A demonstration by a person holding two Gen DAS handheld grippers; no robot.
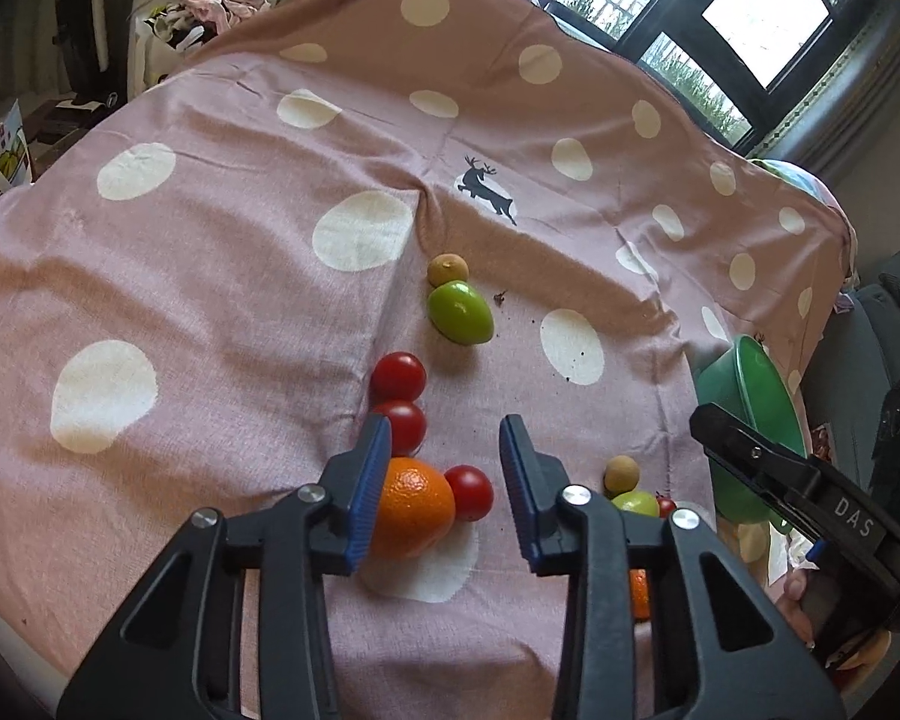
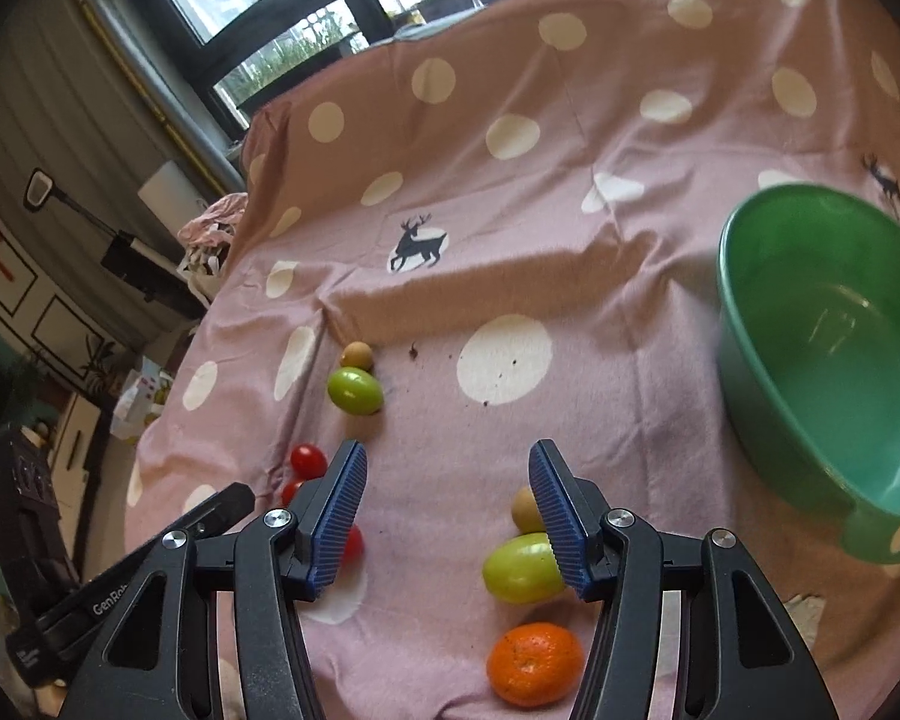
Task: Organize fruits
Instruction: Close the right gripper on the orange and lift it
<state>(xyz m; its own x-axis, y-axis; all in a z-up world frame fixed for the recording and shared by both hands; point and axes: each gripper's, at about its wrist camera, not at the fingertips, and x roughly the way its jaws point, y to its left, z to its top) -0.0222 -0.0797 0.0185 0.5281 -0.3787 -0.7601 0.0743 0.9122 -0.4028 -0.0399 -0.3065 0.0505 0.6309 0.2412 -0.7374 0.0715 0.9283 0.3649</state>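
Note:
Fruits lie on a pink dotted cloth (image 1: 210, 252). In the left wrist view an orange (image 1: 411, 510) and three red tomatoes (image 1: 397, 377) lie by my open, empty left gripper (image 1: 447, 492); a green fruit (image 1: 459, 312) and a small brown fruit (image 1: 447, 269) lie farther off. In the right wrist view my open, empty right gripper (image 2: 447, 522) hovers over the cloth, with a green fruit (image 2: 519, 567), a small brown fruit (image 2: 525, 510) and an orange (image 2: 534, 663) by its right finger. An empty green bowl (image 2: 822, 360) stands to the right.
The bowl (image 1: 744, 420) sits near the cloth's right edge in the left wrist view. A fold ridge (image 2: 480, 288) crosses the cloth. Windows stand behind; clutter and bags lie off the table's far left (image 1: 198, 18).

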